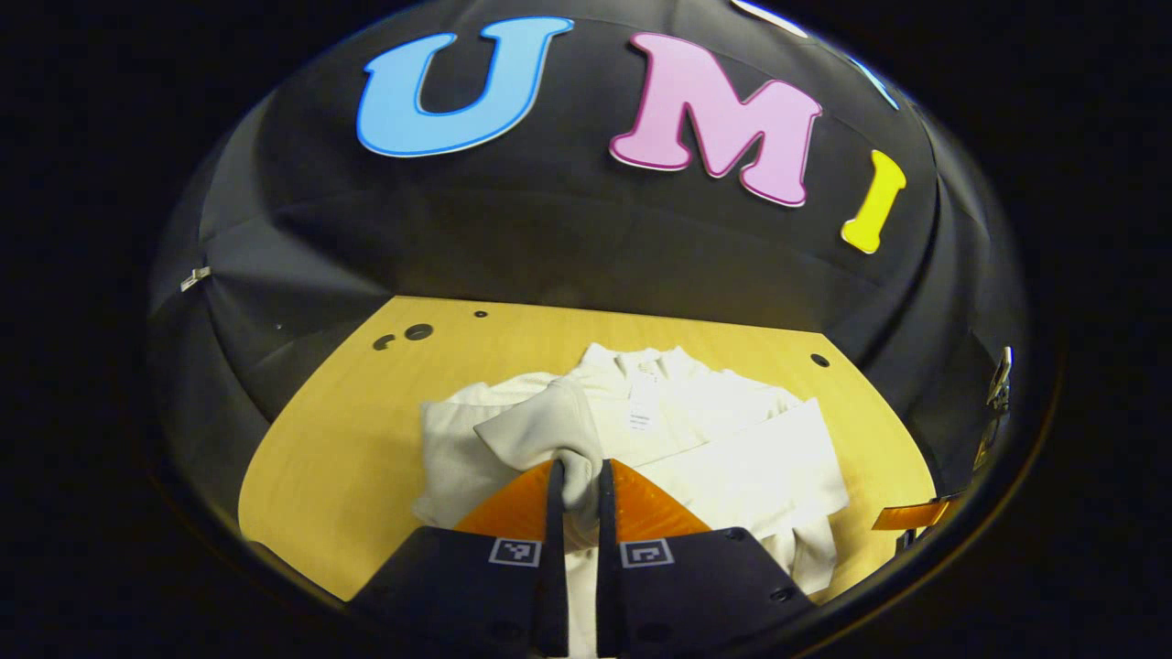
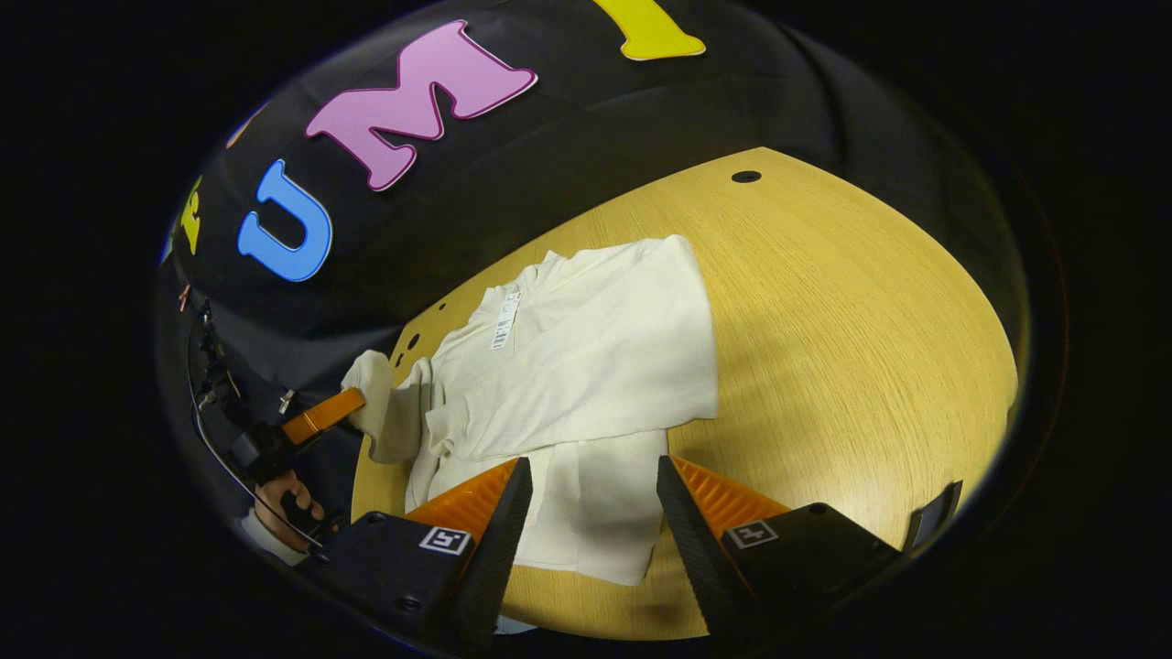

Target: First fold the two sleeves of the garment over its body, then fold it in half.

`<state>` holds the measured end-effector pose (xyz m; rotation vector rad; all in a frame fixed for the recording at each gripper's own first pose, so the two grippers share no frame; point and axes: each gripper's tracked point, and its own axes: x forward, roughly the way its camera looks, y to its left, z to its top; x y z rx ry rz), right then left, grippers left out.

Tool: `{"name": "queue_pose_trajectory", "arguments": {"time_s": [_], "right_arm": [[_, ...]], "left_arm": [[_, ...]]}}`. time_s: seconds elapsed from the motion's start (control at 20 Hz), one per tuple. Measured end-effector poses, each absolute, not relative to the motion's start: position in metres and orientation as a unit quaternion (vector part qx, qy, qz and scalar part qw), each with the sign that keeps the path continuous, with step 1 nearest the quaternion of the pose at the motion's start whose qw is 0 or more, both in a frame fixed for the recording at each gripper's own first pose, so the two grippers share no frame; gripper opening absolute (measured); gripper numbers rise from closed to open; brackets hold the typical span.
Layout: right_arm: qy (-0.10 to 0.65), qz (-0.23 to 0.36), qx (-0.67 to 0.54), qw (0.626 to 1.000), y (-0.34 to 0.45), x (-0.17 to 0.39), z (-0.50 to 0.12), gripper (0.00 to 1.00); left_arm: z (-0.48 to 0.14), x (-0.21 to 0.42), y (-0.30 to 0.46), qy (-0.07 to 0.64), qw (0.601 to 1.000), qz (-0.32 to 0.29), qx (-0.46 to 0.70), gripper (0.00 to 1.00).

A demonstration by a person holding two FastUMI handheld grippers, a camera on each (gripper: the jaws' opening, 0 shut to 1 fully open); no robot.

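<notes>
Lying on your wooden table (image 2: pixel 824 320) against the black booth wall (image 1: pixel 513 247), the garment (image 2: pixel 586 366) has one sleeve (image 1: pixel 549 426) pinched in your left gripper (image 1: pixel 579 499); your right gripper (image 2: pixel 593 494) gapes wide.

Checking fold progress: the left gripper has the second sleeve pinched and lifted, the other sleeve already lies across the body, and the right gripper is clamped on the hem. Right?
Not quite: the right gripper is open above the garment, as the right gripper view shows. The left gripper does pinch the sleeve.
</notes>
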<state>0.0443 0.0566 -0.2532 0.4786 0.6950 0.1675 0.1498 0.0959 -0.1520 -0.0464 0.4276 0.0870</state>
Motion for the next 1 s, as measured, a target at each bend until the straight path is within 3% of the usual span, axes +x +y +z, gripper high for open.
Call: {"name": "queue_pose_trajectory", "arguments": {"time_s": [0.15, 0.2, 0.25, 0.85, 0.95, 1.0], "right_arm": [[0.34, 0.083, 0.236, 0.907, 0.05, 0.046, -0.255, 0.85], [0.343, 0.086, 0.236, 0.905, 0.049, 0.046, -0.256, 0.85], [0.346, 0.089, 0.236, 0.904, 0.047, 0.044, -0.257, 0.85], [0.375, 0.103, 0.222, 0.894, 0.023, 0.041, -0.272, 0.86], [0.378, 0.102, 0.222, 0.893, 0.02, 0.041, -0.274, 0.87], [0.379, 0.102, 0.221, 0.893, 0.02, 0.042, -0.274, 0.87]], "left_arm": [[-0.16, 0.165, 0.058, 0.217, 0.976, 0.022, -0.019, 0.17], [-0.162, 0.17, 0.046, 0.219, 0.976, 0.016, -0.014, 0.22], [-0.165, 0.175, 0.035, 0.222, 0.975, 0.011, -0.009, 0.17], [-0.238, 0.206, -0.011, 0.275, 0.961, 0.006, 0.013, 0.17], [-0.247, 0.207, -0.014, 0.285, 0.959, 0.007, 0.007, 0.19], [-0.249, 0.208, -0.014, 0.287, 0.958, 0.009, 0.008, 0.25]]}}
